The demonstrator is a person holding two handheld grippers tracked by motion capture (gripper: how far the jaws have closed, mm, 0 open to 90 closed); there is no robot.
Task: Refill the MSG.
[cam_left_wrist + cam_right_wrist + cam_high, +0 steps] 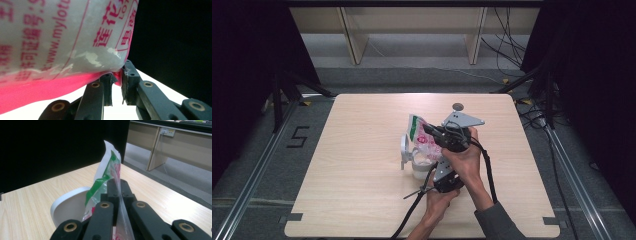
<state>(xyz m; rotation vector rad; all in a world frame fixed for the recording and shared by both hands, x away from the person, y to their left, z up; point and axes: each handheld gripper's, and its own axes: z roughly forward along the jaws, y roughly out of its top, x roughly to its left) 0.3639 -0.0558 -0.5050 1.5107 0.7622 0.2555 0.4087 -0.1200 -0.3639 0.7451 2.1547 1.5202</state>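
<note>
One pale wooden table [362,200] (bare-edged) — grey floor [412,75], black curtains [597,75] around.

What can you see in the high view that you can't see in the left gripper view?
The high view takes in the whole wooden table, a white cup under the bag, a small round disc near the far edge, both of the person's hands, and the right hand-held gripper pinching the bag's top. The left gripper view gets close enough to show the red printed writing on the bag, and the left hand-held gripper nipping its pink bottom corner. Both show the plastic bag.
</note>
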